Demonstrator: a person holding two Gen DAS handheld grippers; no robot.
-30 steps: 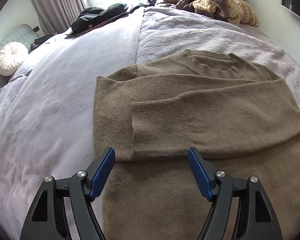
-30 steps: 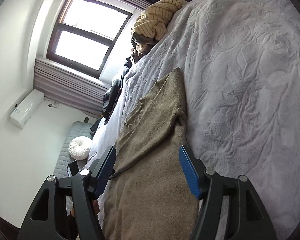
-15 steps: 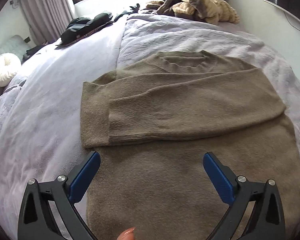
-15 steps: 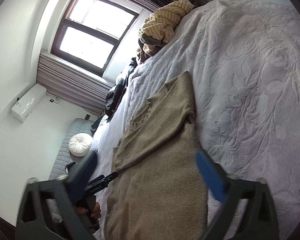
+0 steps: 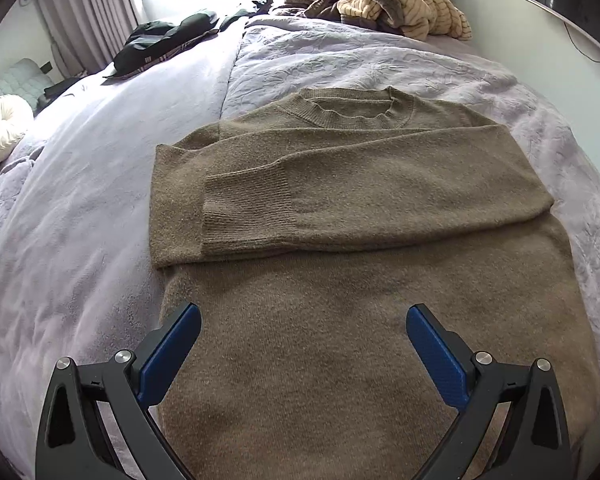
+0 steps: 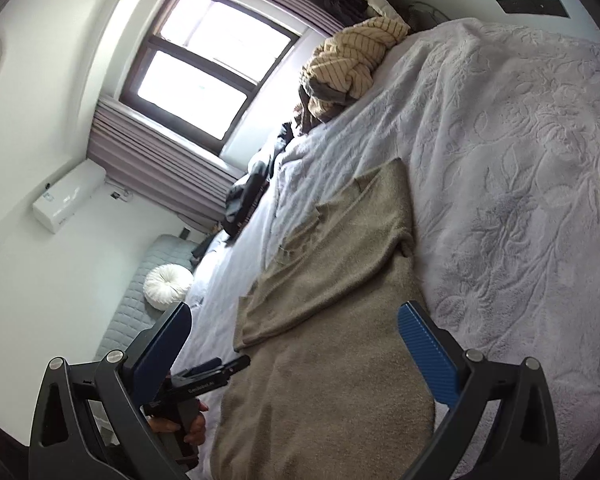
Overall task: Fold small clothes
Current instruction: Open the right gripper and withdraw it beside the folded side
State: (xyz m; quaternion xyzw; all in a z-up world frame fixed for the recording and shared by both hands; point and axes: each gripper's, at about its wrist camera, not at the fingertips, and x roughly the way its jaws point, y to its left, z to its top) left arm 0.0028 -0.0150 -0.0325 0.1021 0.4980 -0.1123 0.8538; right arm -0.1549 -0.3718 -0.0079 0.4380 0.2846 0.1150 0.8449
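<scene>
Brown sweater on bed, sleeves folded across

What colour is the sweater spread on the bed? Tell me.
Brown sweater, best seen from the left wrist view.

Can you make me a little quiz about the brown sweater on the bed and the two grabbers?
1. True or false: both sleeves of the brown sweater are folded across its chest.
2. Is the left gripper holding anything?
3. What lies at the bed's far end: A striped clothes pile, B a shoe box, C a teddy bear?

Key:
1. True.
2. No; it is open above the sweater, like the right gripper.
3. A.
</scene>
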